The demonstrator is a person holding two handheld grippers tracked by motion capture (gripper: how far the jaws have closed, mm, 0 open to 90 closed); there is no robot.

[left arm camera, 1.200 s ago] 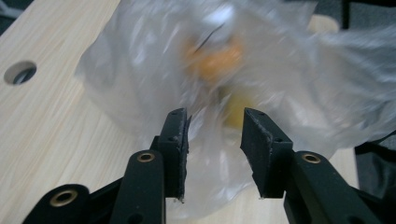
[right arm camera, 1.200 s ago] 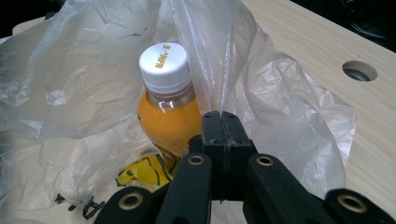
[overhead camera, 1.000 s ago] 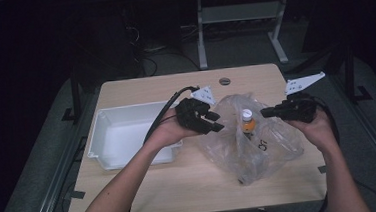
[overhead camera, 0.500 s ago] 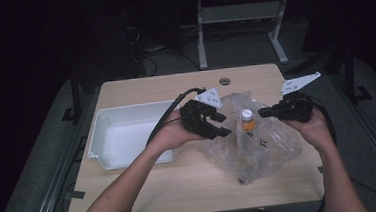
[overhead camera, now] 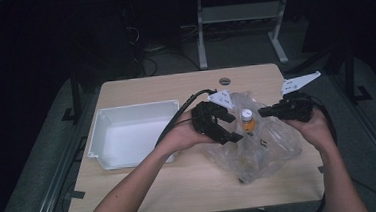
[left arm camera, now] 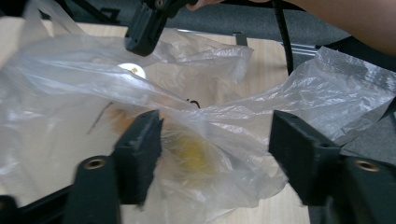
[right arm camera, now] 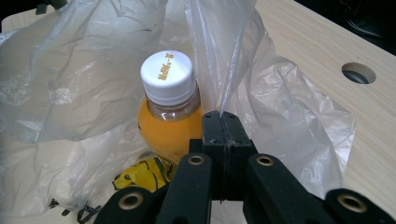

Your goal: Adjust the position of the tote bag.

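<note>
A clear plastic bag (overhead camera: 258, 141) is lying crumpled on the right half of the tabletop (overhead camera: 181, 186), between the two grippers. The right gripper (overhead camera: 262, 112) is sitting at the bag's right upper edge with its jaws clenched on a fold of the film, the pinched plastic rising straight up from the closed tips in the right gripper view (right arm camera: 223, 116). The left gripper (overhead camera: 233, 129) is hanging at the bag's left side; its jaws have just been opening and are standing wide apart, released, with a loose bulge of the bag (left arm camera: 201, 140) lying between them but the pads not pressing on it.

The bag is thin, see-through and heavily wrinkled, its mouth gaping upward. Inside it a small orange bottle (right arm camera: 168, 121) with a white screw cap (right arm camera: 167, 77) is standing upright, just behind the right gripper's tips, and a yellow wrapper (right arm camera: 144, 175) is lying beside the bottle's base.

Both forearms are reaching in from the near edge, the hands wrapped around the gripper bodies and angled inward toward each other. A white rectangular tray (overhead camera: 103, 137) is resting on the tabletop's left half, just beside the left hand (overhead camera: 185, 136).
</note>
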